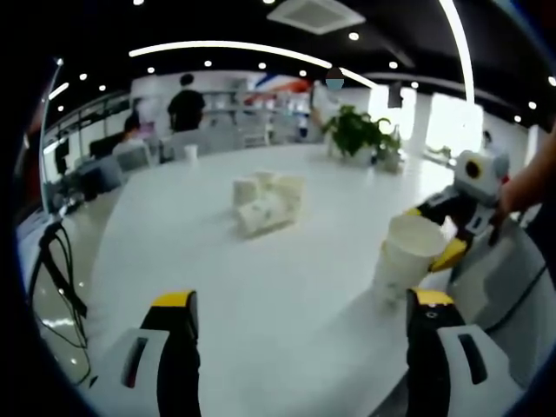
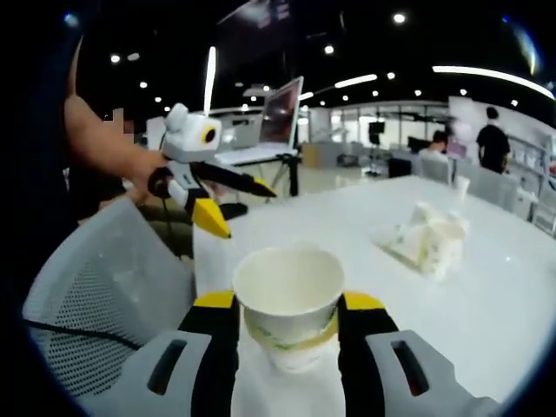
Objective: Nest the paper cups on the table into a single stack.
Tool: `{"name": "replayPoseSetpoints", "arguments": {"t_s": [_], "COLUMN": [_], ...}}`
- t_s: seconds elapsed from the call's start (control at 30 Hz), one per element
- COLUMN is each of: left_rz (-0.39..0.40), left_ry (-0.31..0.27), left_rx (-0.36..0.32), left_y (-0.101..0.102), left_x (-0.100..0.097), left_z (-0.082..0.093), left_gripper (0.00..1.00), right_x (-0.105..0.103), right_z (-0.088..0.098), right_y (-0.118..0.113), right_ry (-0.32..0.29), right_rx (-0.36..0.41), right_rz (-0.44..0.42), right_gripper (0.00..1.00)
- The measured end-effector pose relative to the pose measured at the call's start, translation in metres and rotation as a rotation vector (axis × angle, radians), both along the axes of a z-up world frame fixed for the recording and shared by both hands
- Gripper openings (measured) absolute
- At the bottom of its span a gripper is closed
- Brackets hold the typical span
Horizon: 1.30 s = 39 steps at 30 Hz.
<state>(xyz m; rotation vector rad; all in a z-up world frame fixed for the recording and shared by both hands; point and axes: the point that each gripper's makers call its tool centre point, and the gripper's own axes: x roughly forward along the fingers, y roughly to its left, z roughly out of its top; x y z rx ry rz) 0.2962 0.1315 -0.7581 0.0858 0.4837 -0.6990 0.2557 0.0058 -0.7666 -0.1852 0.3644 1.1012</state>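
Cups lie in a loose white heap near the middle of the white table; they blur together, so how many there are and which way each faces cannot be told. In the right gripper view the same heap sits well beyond the held cup, toward the table's far side. The right gripper is closed on an upright paper cup, its yellow-tipped jaws pressed against both sides of the wall; the cup's base is hidden between them. In the left gripper view that gripper holds the cup as the top of a short stack standing near the table's edge. The left gripper is spread wide with nothing between its jaws, bare tabletop lying open from it to the heap. A mesh chair stands just beside the table's near edge.
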Motion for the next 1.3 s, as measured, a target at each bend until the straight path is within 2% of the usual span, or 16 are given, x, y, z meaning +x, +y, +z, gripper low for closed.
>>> {"name": "replayPoseSetpoints", "arguments": {"t_s": [0.1, 0.37, 0.5, 0.67, 1.0, 1.3], "left_rz": [0.0, -0.006, -0.012, -0.026, -0.032, -0.007], "left_ry": [0.003, 0.001, -0.005, -0.013, -0.03, -0.032], "left_rx": [0.004, 0.005, -0.001, -0.003, -0.02, -0.04], "left_y": [0.0, -0.003, -0.005, -0.009, -0.013, -0.007], "left_x": [0.001, 0.003, 0.005, 0.009, 0.016, 0.017], "left_z": [0.0, 0.0, 0.002, 0.006, 0.012, 0.013], "left_gripper": [0.98, 0.98, 0.98, 0.98, 0.98, 0.98], "right_x": [0.0, 0.006, 0.018, 0.04, 0.065, 0.068], "right_z": [0.002, 0.019, 0.036, 0.055, 0.059, 0.048], "right_y": [-0.001, -0.005, -0.012, -0.031, -0.074, -0.1], "right_ry": [0.016, 0.011, -0.022, -0.064, -0.072, -0.068], "right_rx": [0.012, 0.045, 0.066, 0.087, 0.08, 0.078], "right_rz": [-0.002, -0.009, -0.029, -0.1, -0.207, -0.276], "right_gripper": [0.51, 0.61, 0.66, 0.83, 0.91, 0.97]}}
